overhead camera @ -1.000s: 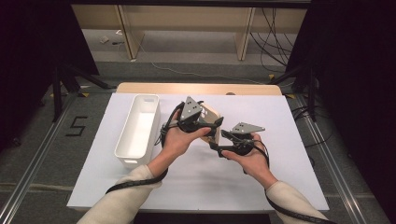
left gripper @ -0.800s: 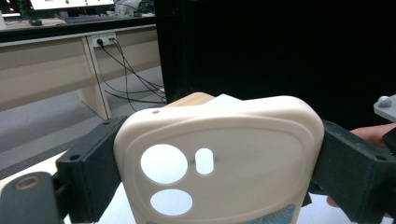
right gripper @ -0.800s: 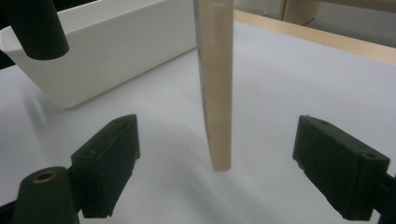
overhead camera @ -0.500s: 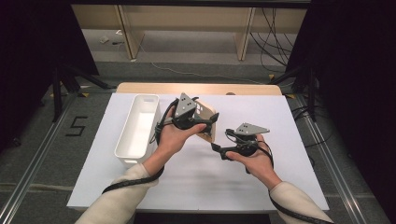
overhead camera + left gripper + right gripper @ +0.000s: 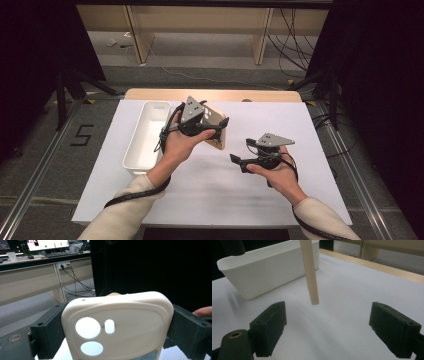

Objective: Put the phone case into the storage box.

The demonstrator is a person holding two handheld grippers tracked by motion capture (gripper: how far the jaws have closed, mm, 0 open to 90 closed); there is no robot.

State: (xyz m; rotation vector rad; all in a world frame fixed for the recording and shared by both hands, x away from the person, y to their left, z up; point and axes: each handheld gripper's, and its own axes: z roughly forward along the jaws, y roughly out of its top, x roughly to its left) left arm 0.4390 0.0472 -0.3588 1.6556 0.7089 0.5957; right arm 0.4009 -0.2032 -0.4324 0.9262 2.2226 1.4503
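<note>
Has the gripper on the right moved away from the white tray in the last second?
Yes. The right gripper has drawn back toward the person and rightward, farther from the white tray.

Floor marking: I read a black "5" on the grey floor, left of the table.
Monitor text: too blurred to read.

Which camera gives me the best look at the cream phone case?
The left gripper view: the phone case faces the camera between the left gripper's jaws, camera cutouts plain. The right gripper view catches it edge-on, hanging above the table. The high view shows it small, partly behind the hand.
</note>
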